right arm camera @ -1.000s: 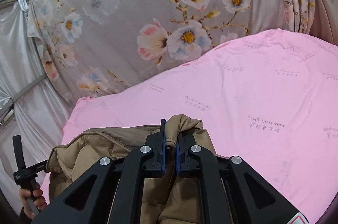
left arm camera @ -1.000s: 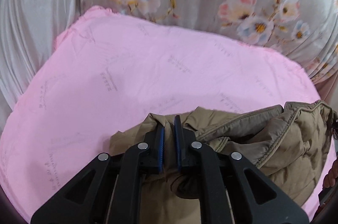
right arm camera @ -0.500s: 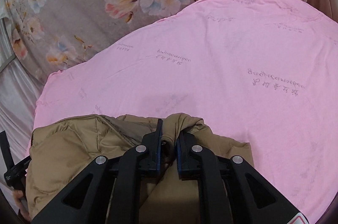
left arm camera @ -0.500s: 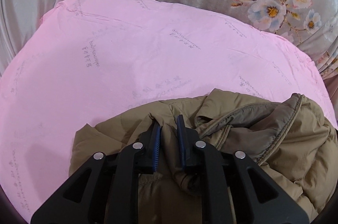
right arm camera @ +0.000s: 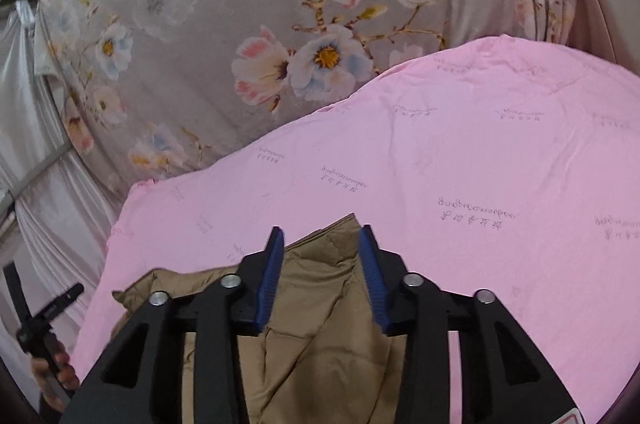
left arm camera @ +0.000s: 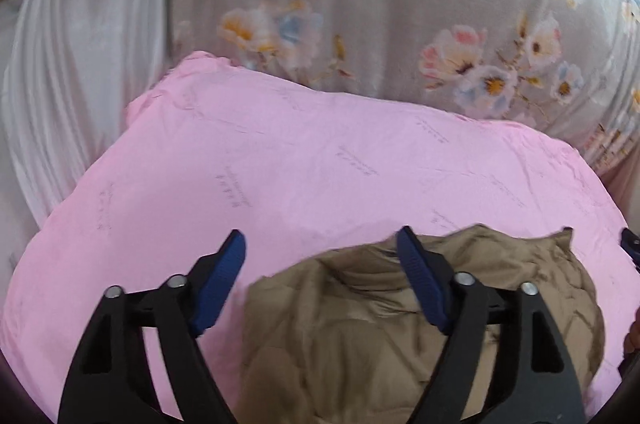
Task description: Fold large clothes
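A tan padded jacket [left arm camera: 400, 324] lies bunched on the pink sheet [left arm camera: 300, 176], at the bottom right of the left wrist view. My left gripper [left arm camera: 320, 248] is open and empty above the jacket's left edge. In the right wrist view the jacket [right arm camera: 320, 324] lies under my right gripper [right arm camera: 322, 236], which is open with a corner of the jacket showing between its blue pads, not held.
A grey floral curtain [left arm camera: 400, 4] hangs behind the pink sheet [right arm camera: 480, 164], with white drapes [left arm camera: 80, 64] at the left. The left gripper's handle and the hand on it [right arm camera: 44, 324] show at the right wrist view's left edge.
Both grippers were shut on the jacket and have opened, letting it go. The jacket now lies lower and flatter on the sheet, and both grippers have lifted slightly.
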`<state>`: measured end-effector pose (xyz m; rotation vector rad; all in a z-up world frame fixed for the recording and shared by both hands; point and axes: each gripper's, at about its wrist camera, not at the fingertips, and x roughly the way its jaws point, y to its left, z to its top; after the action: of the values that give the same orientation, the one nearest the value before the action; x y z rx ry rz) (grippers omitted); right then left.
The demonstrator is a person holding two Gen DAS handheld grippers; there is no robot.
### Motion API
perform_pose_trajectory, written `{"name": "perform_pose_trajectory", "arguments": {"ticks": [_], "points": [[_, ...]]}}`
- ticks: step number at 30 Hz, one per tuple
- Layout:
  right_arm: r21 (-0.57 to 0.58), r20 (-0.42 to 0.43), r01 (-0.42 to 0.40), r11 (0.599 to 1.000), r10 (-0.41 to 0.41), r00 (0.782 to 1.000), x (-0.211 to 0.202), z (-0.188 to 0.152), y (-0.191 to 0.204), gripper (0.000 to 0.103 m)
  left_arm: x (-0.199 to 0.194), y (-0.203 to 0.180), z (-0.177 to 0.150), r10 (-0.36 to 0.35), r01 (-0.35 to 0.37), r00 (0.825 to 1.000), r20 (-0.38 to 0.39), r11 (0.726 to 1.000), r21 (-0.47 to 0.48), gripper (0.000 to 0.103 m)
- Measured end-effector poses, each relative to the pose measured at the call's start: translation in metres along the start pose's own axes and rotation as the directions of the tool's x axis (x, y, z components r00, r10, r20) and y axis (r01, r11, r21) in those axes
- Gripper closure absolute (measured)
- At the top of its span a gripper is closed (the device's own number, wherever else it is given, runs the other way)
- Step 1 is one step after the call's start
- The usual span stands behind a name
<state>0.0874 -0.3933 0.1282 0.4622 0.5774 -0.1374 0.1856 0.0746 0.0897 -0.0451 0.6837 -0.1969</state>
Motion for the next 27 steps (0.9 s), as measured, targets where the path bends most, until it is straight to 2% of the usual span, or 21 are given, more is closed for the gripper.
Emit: {"name": "perform_pose_trajectory", "arguments": {"ticks": [3, 5, 7, 9, 12, 15, 17, 19, 23, 24, 27], "points": [[-0.133, -0.054, -0.001, 0.991, -0.006, 0.999, 0.022, -0.011, 0.044, 0.095, 0.013, -0.039, 0.004, -0.066, 0.068, 0.996, -0.059, 0.997, 0.043, 0.043], [-0.233, -0.087, 0.01, 0.973, -0.031, 0.996, 0.042, -0.024, 0.074, 0.095, 0.036, -0.068, 0.0, -0.066, 0.076, 0.992, -0.11, 0.993, 0.089, 0.048], [-0.291, -0.14, -0.016, 0.957, -0.026, 0.99, 0.062, -0.037, 0.096, 0.095, 0.061, -0.082, -0.009, -0.065, 0.084, 0.982, -0.179, 0.991, 0.103, 0.051], [-0.369, -0.188, -0.017, 0.929, -0.057, 0.98, 0.085, -0.05, 0.113, 0.096, 0.085, -0.091, -0.014, -0.031, 0.059, 0.975, -0.221, 0.991, 0.122, 0.051], [-0.437, -0.199, 0.056, 0.898, -0.157, 0.967, 0.116, -0.056, 0.114, 0.097, 0.108, -0.086, -0.015, 0.024, 0.009, 0.971, -0.24, 0.99, 0.139, 0.053], [-0.381, -0.219, 0.125, 0.916, -0.221, 0.95, 0.137, -0.044, 0.082, 0.098, 0.126, -0.068, -0.01, 0.025, 0.005, 0.963, -0.269, 0.994, 0.112, 0.057], [-0.336, -0.224, 0.177, 0.925, -0.261, 0.939, 0.145, -0.036, 0.057, 0.098, 0.132, -0.059, -0.009, 0.032, -0.002, 0.96, -0.277, 0.994, 0.105, 0.065], [-0.284, -0.235, 0.214, 0.935, -0.284, 0.93, 0.15, -0.03, 0.032, 0.1, 0.138, -0.052, -0.011, 0.029, -0.003, 0.96, -0.278, 0.996, 0.093, 0.066], [-0.193, -0.282, 0.215, 0.957, -0.264, 0.922, 0.159, -0.035, 0.002, 0.1, 0.151, -0.043, -0.019, 0.002, 0.009, 0.96, -0.281, 0.999, 0.038, 0.066], [-0.178, -0.287, 0.212, 0.961, -0.257, 0.923, 0.161, -0.036, -0.002, 0.1, 0.156, -0.039, -0.022, 0.029, -0.021, 0.961, -0.275, 0.999, 0.03, 0.066], [-0.164, -0.286, 0.208, 0.964, -0.248, 0.925, 0.162, -0.041, -0.004, 0.101, 0.165, -0.033, -0.028, 0.006, -0.009, 0.961, -0.277, 1.0, -0.01, 0.066]]}}
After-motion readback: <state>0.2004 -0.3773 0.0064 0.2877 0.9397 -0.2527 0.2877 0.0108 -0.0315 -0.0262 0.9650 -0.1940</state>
